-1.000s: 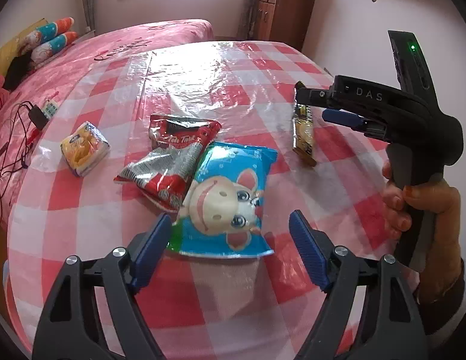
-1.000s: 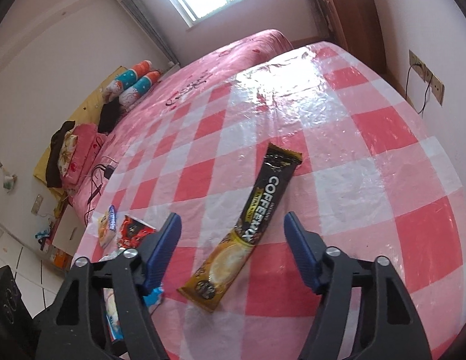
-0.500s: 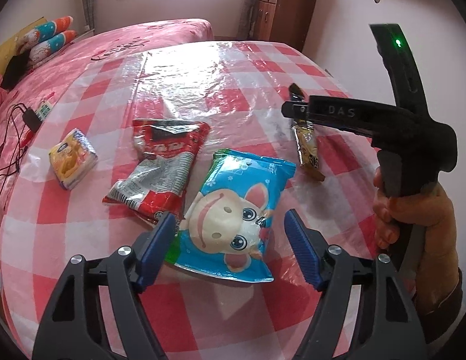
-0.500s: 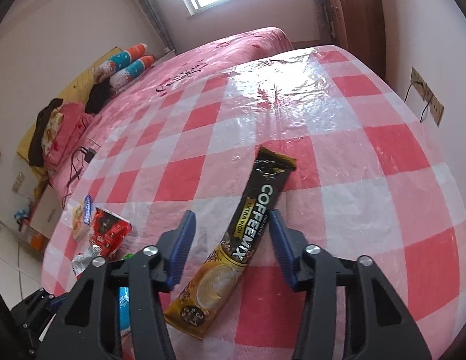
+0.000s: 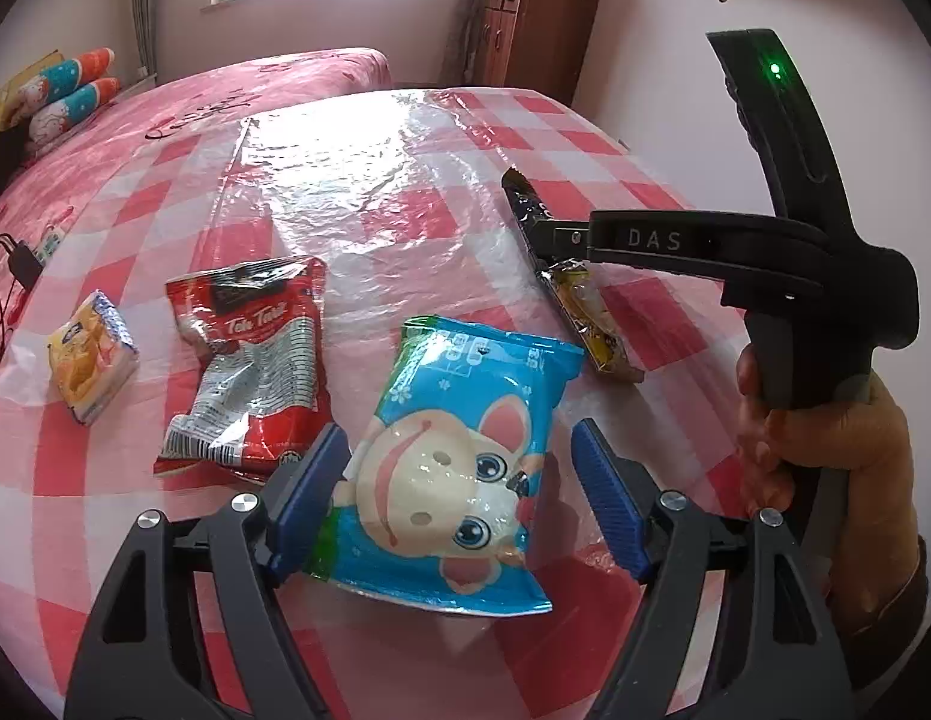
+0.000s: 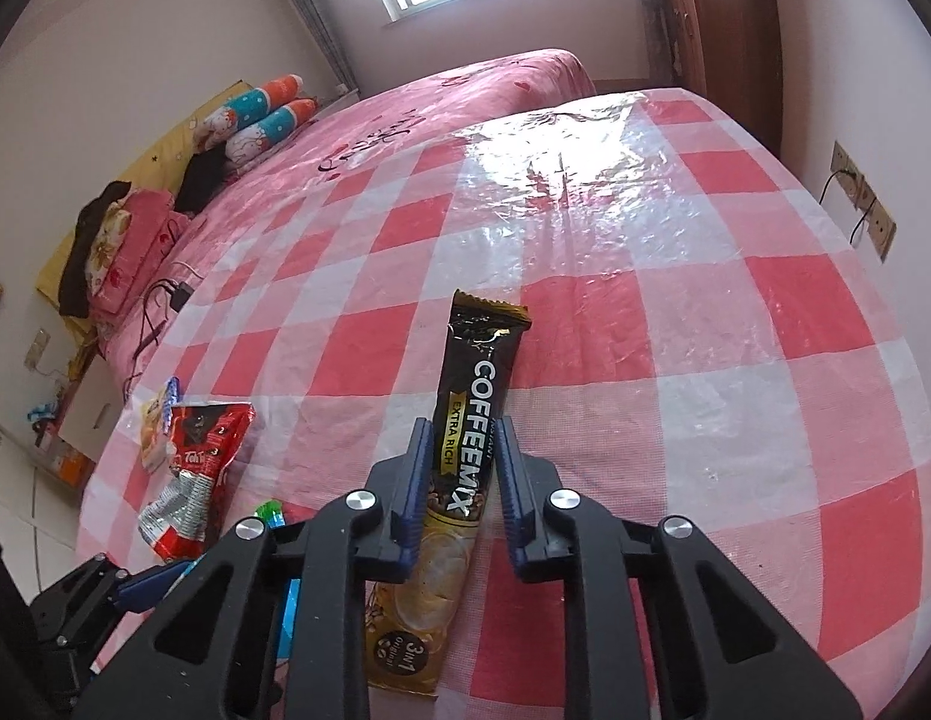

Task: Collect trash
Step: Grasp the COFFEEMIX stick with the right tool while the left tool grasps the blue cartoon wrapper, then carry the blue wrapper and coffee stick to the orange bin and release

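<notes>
Right hand-held gripper point(image 6: 462, 468) closing around coffee sachet point(image 6: 465, 456) middle.

Left hand-held gripper point(image 5: 459, 498): blue pads apart, jaws opening, straddling the near half of a blue cartoon-animal snack packet point(image 5: 459, 468); pads not pressing it. Red-and-silver "Teh Tarik" sachet point(image 5: 249, 360): just left of the packet, flat on the red-and-white checked surface point(image 5: 369, 192). Small yellow packet point(image 5: 90, 354): farther left, apart. Black-and-gold stick sachet point(image 5: 591, 318): ahead to the right, its middle under the tip of the right hand-held gripper point(image 5: 555, 237), carried by a hand point(image 5: 825, 438).
</notes>
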Motion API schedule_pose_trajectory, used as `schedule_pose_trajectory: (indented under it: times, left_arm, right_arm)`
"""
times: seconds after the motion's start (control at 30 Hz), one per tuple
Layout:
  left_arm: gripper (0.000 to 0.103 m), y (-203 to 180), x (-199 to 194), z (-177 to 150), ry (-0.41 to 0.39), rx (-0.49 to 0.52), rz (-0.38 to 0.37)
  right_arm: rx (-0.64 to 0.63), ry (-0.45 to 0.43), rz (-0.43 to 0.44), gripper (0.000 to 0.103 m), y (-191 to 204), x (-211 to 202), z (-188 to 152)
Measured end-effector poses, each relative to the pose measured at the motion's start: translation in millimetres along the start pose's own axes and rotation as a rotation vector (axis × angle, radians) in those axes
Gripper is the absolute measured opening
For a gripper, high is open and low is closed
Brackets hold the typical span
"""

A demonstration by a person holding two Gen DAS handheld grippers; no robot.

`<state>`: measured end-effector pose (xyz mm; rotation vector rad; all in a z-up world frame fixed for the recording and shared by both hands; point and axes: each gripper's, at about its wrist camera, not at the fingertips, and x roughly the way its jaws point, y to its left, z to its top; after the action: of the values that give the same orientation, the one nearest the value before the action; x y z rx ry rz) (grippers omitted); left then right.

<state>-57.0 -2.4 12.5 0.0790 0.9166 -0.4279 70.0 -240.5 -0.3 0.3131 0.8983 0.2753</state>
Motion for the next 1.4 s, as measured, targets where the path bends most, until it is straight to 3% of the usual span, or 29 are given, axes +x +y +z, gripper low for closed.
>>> schedule_pose_trajectory:
  times: [0.2,0.5,0.73,0.83,1.0,1.23,1.4]
  left_arm:
    - [0.064,-8.5,3.0,-3.6,-0.022,0.033,0.08]
    - [0.049,1.3,-2.8,-4.5,-0.044,-0.029,0.07]
    - [0.045,15.5,-14.4,-8.9,-0.053,-0.094,0.029]
    - [0.043,22.7,-21.0,-11.9,-0.062,-0.125,0.0]
    - [0.042,31.3,-28.8,-16.6,-0.073,-0.16,-0.053]
    - [0.042,48.1,-47.1,-24.9,-0.103,-0.197,-0.085]
    - [0.042,62.3,-64.0,-33.8,-0.128,-0.214,-0.082]
  right_arm:
    - [0.034,-0.007,0.034,0.014,-6.1,-1.7,1.0]
    - [0.027,-0.007,0.048,0.014,-4.4,-3.0,0.3]
    - [0.009,0.006,0.033,0.02,0.1,-0.3,0.9]
    - [-0.017,0.008,0.03,0.027,5.2,0.4,0.7]
    - [-0.08,0.014,-0.013,0.036,16.5,2.5,-0.4]
    - [-0.189,0.023,-0.146,0.037,39.5,8.3,-4.1]
    - [-0.216,0.022,-0.2,0.025,44.3,12.4,-4.6]
